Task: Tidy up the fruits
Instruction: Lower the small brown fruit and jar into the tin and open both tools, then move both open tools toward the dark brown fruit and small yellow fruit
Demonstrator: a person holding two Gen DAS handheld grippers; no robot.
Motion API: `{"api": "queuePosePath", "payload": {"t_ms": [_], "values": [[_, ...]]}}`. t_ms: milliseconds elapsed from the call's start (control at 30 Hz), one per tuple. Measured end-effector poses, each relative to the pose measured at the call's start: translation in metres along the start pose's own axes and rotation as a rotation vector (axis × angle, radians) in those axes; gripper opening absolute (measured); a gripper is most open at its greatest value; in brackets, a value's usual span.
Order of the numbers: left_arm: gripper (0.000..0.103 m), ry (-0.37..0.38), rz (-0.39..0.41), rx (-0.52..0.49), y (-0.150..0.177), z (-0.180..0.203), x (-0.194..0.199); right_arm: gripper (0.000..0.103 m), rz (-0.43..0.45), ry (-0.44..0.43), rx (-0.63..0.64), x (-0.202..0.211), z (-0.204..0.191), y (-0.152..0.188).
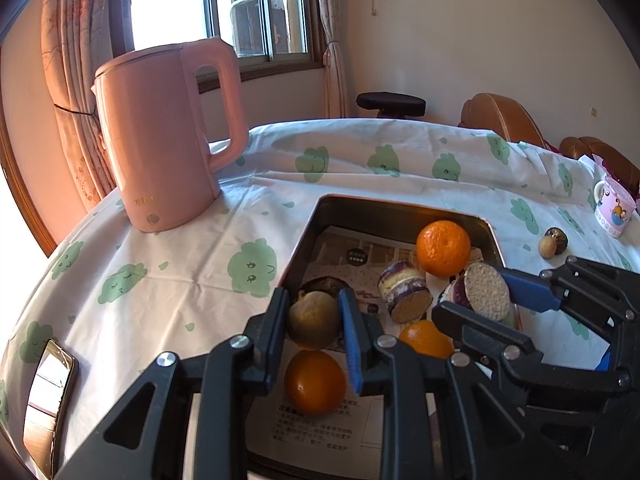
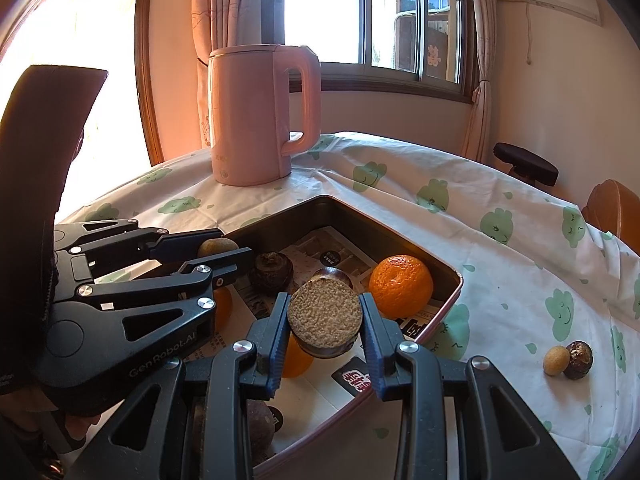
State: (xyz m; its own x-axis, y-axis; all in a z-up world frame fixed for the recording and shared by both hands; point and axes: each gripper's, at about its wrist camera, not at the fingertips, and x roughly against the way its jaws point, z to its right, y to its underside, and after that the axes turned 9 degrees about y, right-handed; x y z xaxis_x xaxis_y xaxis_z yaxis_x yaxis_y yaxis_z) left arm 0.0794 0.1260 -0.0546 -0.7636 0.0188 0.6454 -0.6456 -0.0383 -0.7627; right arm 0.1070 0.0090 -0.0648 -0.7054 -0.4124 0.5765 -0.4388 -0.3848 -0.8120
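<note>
- Left gripper (image 1: 314,320) clamps a yellowish round fruit (image 1: 313,319), above the tray (image 1: 304,236).
- Right gripper (image 2: 325,326) clamps a cut purple-skinned piece (image 2: 325,314), also over the tray.
- Oranges (image 1: 443,248) lie inside; two small fruits (image 2: 568,358) sit on the tablecloth (image 1: 192,264).

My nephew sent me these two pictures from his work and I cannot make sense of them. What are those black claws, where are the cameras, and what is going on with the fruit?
The claws are two hand-held grippers, one in each of a person's hands. Each carries a camera looking along its fingers, so one picture comes from the left gripper, the other from the right gripper. Both hang over a metal tray lined with printed paper on a tablecloth. The left is shut on a brownish round fruit, the right on a purple-skinned cut piece. Oranges lie in the tray. Outside it stand a pink kettle and a mug; two small fruits and a phone lie nearby.
</note>
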Motion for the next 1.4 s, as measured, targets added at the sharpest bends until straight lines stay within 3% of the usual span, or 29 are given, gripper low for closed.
{"api": "queuePosePath", "payload": {"t_ms": [300, 467, 567, 633, 733, 1100, 1400], "values": [[0.028, -0.008, 0.012, -0.012, -0.002, 0.003, 0.005, 0.036, 0.000, -0.005, -0.003, 0.001, -0.001, 0.000], [0.035, -0.014, 0.017, -0.007, -0.003, 0.003, 0.008, 0.036, 0.001, -0.013, -0.010, 0.001, 0.001, 0.000], [0.048, -0.030, 0.028, 0.005, -0.004, 0.001, 0.011, 0.036, 0.013, -0.012, -0.016, 0.004, 0.003, 0.000], [0.063, -0.045, 0.038, 0.017, -0.005, -0.002, 0.014, 0.042, 0.024, -0.007, -0.025, 0.006, 0.005, 0.000], [0.070, -0.040, 0.060, 0.016, -0.007, -0.001, 0.019, 0.047, 0.035, -0.006, -0.051, 0.009, 0.012, -0.001], [0.076, -0.003, 0.086, -0.064, -0.021, 0.043, 0.021, 0.051, 0.040, 0.117, -0.119, 0.029, 0.053, 0.003], [0.077, 0.042, 0.081, -0.141, -0.035, 0.100, 0.009, 0.053, 0.010, 0.243, -0.174, 0.049, 0.116, 0.012]]}}
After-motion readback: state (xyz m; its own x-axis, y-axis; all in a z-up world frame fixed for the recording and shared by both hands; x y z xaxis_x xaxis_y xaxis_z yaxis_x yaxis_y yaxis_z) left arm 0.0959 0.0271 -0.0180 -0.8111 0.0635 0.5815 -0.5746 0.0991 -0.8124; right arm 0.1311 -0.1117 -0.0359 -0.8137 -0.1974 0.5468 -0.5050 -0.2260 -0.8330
